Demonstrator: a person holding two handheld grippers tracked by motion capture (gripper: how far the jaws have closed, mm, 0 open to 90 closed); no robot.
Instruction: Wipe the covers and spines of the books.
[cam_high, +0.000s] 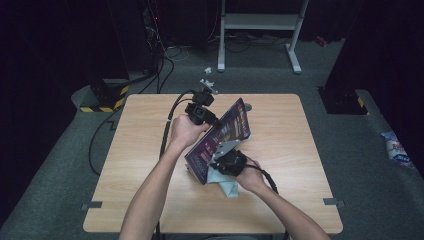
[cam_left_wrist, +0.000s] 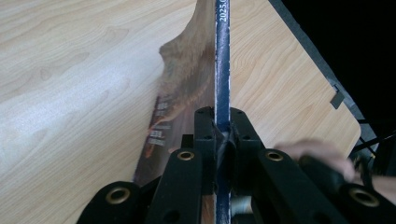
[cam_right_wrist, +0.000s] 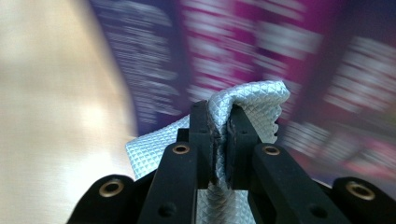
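Observation:
A thin book with a purple and magenta printed cover (cam_high: 222, 137) stands tilted on its lower corner over the middle of the wooden table (cam_high: 280, 165). My left gripper (cam_high: 212, 118) is shut on its upper left edge; the left gripper view has the book's dark blue spine (cam_left_wrist: 222, 60) running straight up from between the jaws (cam_left_wrist: 222, 126). My right gripper (cam_high: 220, 159) is shut on a pale grey textured cloth (cam_right_wrist: 247, 105), bunched between its jaws right against the blurred purple cover (cam_right_wrist: 289, 51). The cloth's loose end (cam_high: 227, 184) trails on the table under the right hand.
A small round grey object (cam_high: 248, 107) sits on the table behind the book. Beyond the far edge stand a white metal frame (cam_high: 260, 22) and black cables (cam_high: 165, 65) on the grey floor. A small packet (cam_high: 398, 148) lies on the floor at right.

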